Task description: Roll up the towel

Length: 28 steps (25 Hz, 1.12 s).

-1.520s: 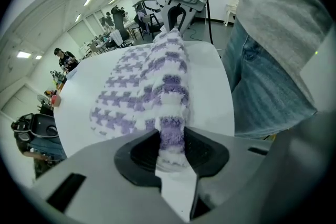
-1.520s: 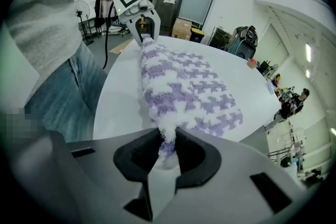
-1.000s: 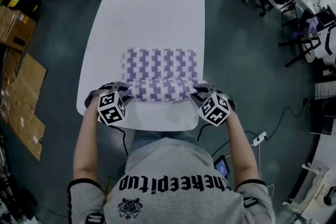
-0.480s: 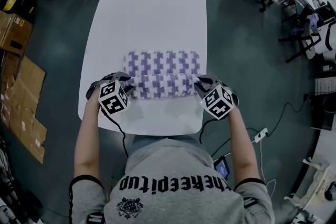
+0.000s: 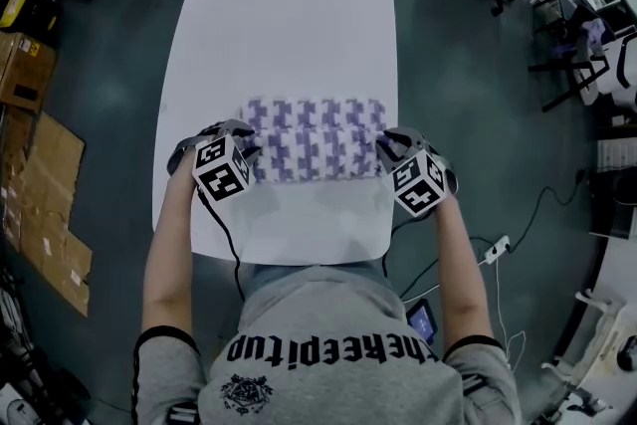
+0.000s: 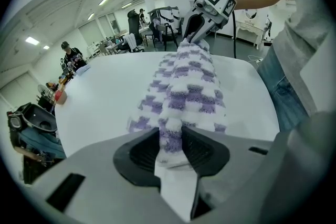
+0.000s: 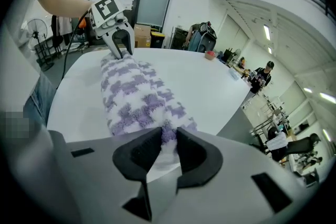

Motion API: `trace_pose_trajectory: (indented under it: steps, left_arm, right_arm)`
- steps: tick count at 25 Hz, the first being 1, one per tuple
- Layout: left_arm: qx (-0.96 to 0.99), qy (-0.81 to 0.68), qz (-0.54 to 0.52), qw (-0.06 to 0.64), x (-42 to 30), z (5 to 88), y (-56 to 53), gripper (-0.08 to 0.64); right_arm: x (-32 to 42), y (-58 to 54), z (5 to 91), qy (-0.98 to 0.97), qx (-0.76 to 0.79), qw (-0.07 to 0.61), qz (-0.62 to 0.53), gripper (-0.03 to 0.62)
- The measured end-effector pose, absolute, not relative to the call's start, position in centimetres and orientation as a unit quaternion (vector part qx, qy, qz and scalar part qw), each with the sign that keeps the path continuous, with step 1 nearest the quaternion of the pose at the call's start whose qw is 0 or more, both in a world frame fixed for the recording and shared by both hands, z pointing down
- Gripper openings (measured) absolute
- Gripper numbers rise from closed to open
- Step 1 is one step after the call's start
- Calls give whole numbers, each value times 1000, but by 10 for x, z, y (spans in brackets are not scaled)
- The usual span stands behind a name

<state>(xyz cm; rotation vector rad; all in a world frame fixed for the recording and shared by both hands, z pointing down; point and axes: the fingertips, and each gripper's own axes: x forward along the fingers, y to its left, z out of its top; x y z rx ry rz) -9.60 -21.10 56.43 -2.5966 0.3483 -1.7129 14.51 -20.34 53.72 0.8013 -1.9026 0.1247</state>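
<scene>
With the left claw (image 5: 242, 140) and right claw (image 5: 391, 148) each clamped on 1 end of the part-rolled towel (image 5: 314, 142) lying between them on the desk (image 5: 289, 25), I'd turn both evenly, holding the roll tight and square.

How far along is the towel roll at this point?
Roughly halfway or more. Done: the near part of the towel is wound into a roll. In hand: the left tongs and right tongs each pinch one end of that roll. Left: a flat strip lies on the table beyond it, yet to be wound in.
</scene>
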Motion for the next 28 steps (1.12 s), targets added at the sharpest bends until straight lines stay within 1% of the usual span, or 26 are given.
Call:
trace_pose_trajectory:
  steps: [7, 17, 25, 28]
  left_arm:
    - [-830, 127, -544, 14, -99, 570, -248, 137]
    - [-830, 150, -536, 26, -98, 574, -274, 137]
    - [-857, 169, -484, 55, -99, 539, -259, 138]
    - [-863, 167, -471, 70, -98, 523, -244, 152]
  right_arm:
    - [146, -238, 543, -770, 364, 522, 38, 86]
    - [152, -267, 553, -741, 405, 536, 19, 86]
    - [149, -248, 518, -758, 414, 504, -4, 86]
    - [143, -234, 500, -771, 405, 490, -12, 87]
